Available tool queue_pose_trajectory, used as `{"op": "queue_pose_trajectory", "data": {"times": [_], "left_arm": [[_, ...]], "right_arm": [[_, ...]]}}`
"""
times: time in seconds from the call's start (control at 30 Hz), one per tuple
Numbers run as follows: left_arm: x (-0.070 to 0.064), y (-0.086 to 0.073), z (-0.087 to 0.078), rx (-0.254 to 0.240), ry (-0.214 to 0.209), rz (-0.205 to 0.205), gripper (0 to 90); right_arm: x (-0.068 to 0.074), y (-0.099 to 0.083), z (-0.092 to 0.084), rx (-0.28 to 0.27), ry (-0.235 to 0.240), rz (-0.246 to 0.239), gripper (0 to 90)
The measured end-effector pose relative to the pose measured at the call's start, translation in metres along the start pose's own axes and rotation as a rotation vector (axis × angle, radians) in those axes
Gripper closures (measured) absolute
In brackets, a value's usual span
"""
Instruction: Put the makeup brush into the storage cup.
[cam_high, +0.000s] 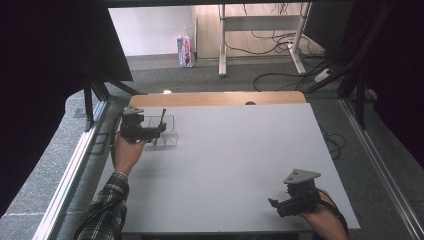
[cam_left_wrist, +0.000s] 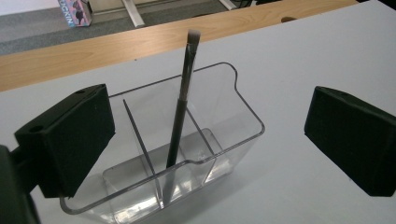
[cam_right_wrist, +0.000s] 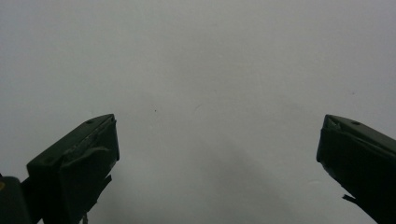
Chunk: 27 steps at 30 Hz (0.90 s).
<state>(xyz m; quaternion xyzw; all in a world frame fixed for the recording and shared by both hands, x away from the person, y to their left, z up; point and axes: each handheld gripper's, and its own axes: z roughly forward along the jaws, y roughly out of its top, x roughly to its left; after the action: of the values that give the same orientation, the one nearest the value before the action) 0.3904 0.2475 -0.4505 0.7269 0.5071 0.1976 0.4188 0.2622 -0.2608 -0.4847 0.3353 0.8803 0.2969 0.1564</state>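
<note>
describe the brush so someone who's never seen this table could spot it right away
Start at the white table and go to its far left corner, where a clear organiser with dividers sits in front of the left gripper, whose jaws stand open. The brush stands in its middle compartment, leaning, bristles up. It is the one thin dark stick rising above the clear rim.

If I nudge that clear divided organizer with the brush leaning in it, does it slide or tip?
Probably slides: the clear organizer looks thin-walled and light on the smooth white table. The brush leans loose in its middle compartment, so it would likely rattle or shift.
</note>
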Motion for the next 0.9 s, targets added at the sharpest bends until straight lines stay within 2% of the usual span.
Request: {"op": "queue_pose_trajectory", "data": {"times": [0.4,0.6,0.9], "left_arm": [[-0.005,-0.006,-0.008,0.007,-0.036,0.014,0.5],[-0.01,-0.011,-0.011,0.026,-0.039,0.043,0.1],[-0.016,-0.015,-0.016,0.028,-0.058,0.056,0.1]], "right_arm": [[-0.002,0.0,-0.001,-0.011,0.007,0.025,0.0],[-0.002,0.0,-0.001,-0.01,0.007,0.026,0.0],[-0.002,0.0,-0.001,-0.015,0.003,0.036,0.0]]}}
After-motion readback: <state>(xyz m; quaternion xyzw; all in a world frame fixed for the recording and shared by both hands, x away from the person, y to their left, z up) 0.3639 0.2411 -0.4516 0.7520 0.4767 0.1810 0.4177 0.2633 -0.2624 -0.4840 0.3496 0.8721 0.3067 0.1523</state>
